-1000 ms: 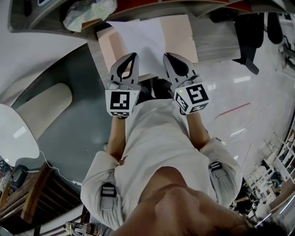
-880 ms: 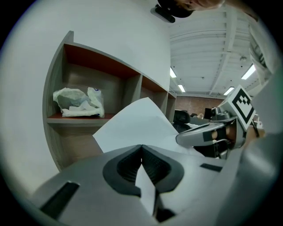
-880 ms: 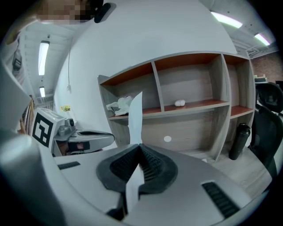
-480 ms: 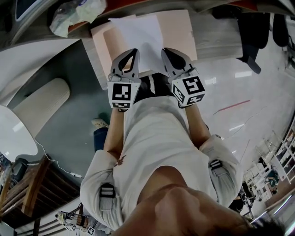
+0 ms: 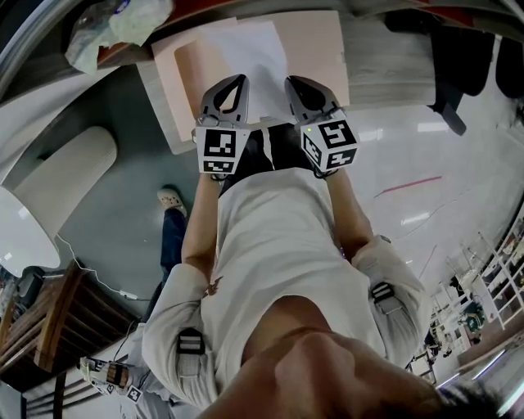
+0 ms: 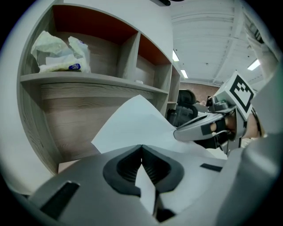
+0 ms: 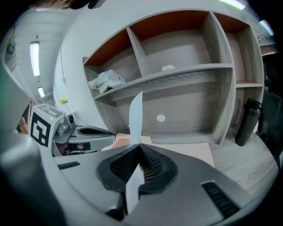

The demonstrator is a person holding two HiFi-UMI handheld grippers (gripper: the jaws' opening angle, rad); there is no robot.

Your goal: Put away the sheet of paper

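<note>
A white sheet of paper hangs over an open peach folder on the wooden desk. My left gripper is shut on the sheet's near edge at the left, and my right gripper is shut on the same edge at the right. In the left gripper view the paper rises from the closed jaws of the left gripper, with the right gripper beside it. In the right gripper view the paper stands edge-on out of the right gripper, and the folder lies below.
A wooden shelf unit with open compartments stands behind the desk. A crumpled plastic bag sits on its left shelf. A black bottle stands at the desk's right. A black chair is at the right.
Both grippers have come down and forward together with the sheet, which now hangs lower over the folder. The jaws have stayed shut on it.
</note>
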